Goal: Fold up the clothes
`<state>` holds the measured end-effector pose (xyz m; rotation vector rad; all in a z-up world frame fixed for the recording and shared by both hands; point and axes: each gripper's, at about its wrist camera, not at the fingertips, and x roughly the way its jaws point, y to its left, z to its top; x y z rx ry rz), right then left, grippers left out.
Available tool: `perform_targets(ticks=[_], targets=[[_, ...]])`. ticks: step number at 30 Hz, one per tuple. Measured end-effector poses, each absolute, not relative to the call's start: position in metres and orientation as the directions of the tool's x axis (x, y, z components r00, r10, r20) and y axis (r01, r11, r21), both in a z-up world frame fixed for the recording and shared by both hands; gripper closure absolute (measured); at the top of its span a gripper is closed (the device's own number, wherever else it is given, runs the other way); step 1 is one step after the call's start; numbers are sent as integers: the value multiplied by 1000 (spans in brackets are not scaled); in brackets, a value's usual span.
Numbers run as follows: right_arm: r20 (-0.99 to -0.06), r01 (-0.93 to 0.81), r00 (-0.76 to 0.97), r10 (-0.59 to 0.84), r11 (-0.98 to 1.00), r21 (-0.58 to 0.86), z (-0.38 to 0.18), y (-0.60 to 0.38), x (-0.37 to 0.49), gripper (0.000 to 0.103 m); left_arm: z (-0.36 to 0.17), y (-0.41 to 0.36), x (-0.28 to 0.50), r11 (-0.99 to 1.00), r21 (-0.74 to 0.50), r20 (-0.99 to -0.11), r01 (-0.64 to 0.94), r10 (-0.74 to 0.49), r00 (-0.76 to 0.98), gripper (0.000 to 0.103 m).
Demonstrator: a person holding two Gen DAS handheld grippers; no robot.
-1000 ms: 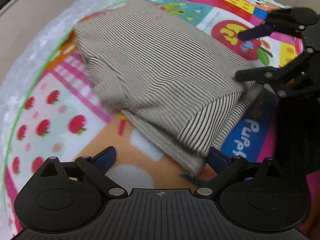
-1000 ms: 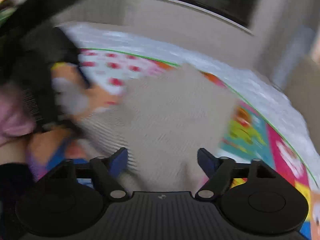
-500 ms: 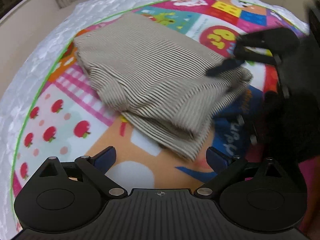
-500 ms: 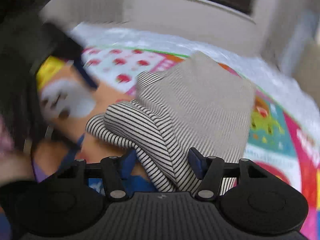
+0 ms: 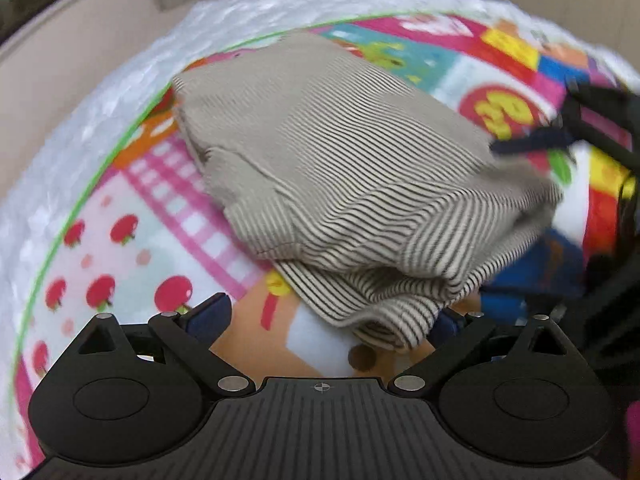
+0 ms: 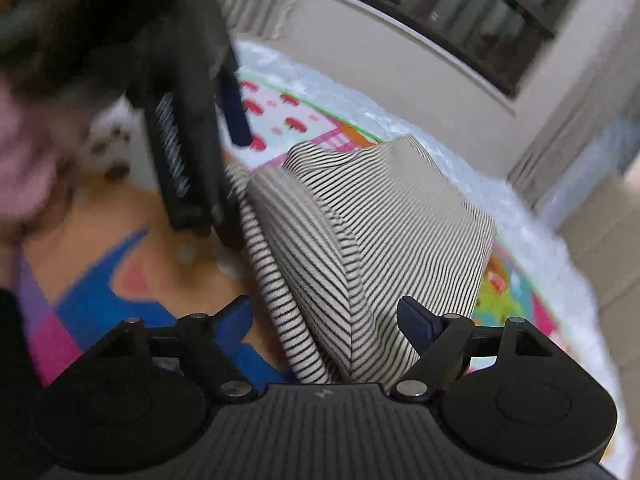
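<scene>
A beige and dark striped garment (image 5: 344,184) lies folded in a thick bundle on a colourful play mat (image 5: 132,240). My left gripper (image 5: 326,316) is open, its fingers either side of the bundle's near folded edge. The garment also fills the middle of the right wrist view (image 6: 376,232). My right gripper (image 6: 326,316) is open with the bundle's near corner between its fingers. The right gripper shows blurred at the right of the left wrist view (image 5: 568,132), beside the bundle's right end. The left gripper shows blurred in the right wrist view (image 6: 192,152).
The play mat has a green border line (image 5: 120,136) and lies on white bubble wrap (image 5: 80,120). Beige walls (image 6: 400,60) and a dark window (image 6: 460,4) stand behind. A pink sleeve (image 6: 20,152) shows at the left.
My left gripper moved closer to the bundle's near edge. My right gripper opened wider and shifted along the bundle's right end. The folded garment stays in place.
</scene>
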<state>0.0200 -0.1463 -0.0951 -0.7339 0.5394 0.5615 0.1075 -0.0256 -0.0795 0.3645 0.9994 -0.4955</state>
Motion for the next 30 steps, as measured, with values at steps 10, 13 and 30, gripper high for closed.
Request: perform_targets(ticks=[10,13,30], targets=[[-665,-667,698,267,582,-465,-81,-152,31,75,-35,2,105,813,-111,-791,572,-420,445,2],[-707,-714,648,282,549,-435,-73,-149,28,76,-17,11,122,840,-80,-743,536,-409,530,1],[-770,-819,569,288,288,-497,20,-124,71,78,-65,72,197,834,-281,-747,475,-501,437,5]])
